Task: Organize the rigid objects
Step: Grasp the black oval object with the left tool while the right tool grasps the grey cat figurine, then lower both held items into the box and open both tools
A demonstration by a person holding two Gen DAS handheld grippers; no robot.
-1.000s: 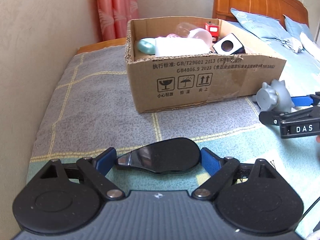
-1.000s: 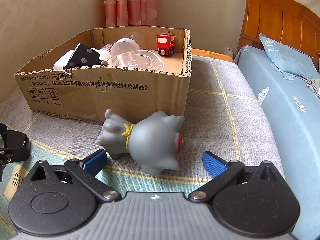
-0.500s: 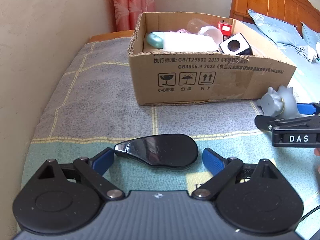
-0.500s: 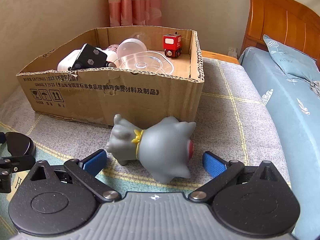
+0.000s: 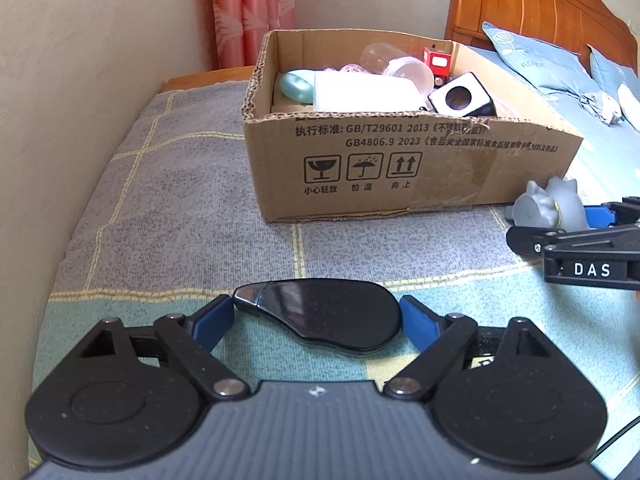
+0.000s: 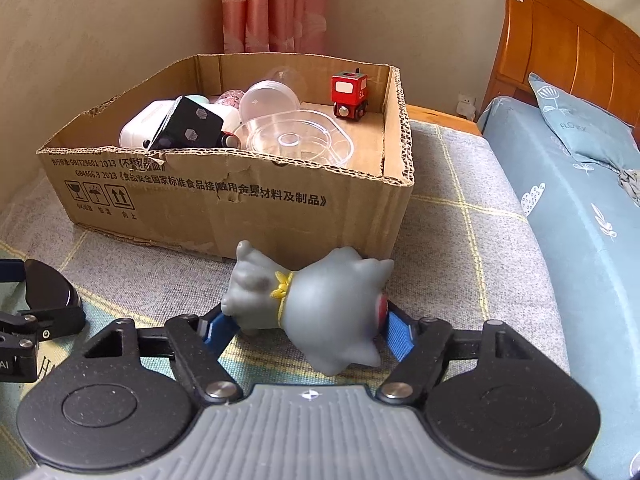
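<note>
Grey figurine (image 6: 316, 312) lies on the bed, near the cardboard box (image 6: 240, 200); your right hand-held gripper (image 6: 306, 330) has just closed, pinching it. Your left hand-held gripper (image 5: 316, 316), just narrowing, brackets the black case (image 5: 320, 314); contact unclear.

On the bed (image 5: 168, 216), a cardboard box (image 5: 400, 168) of oddments sits behind a teardrop case (image 5: 328, 316) at left and a toy figure (image 6: 316, 308) at right.
</note>
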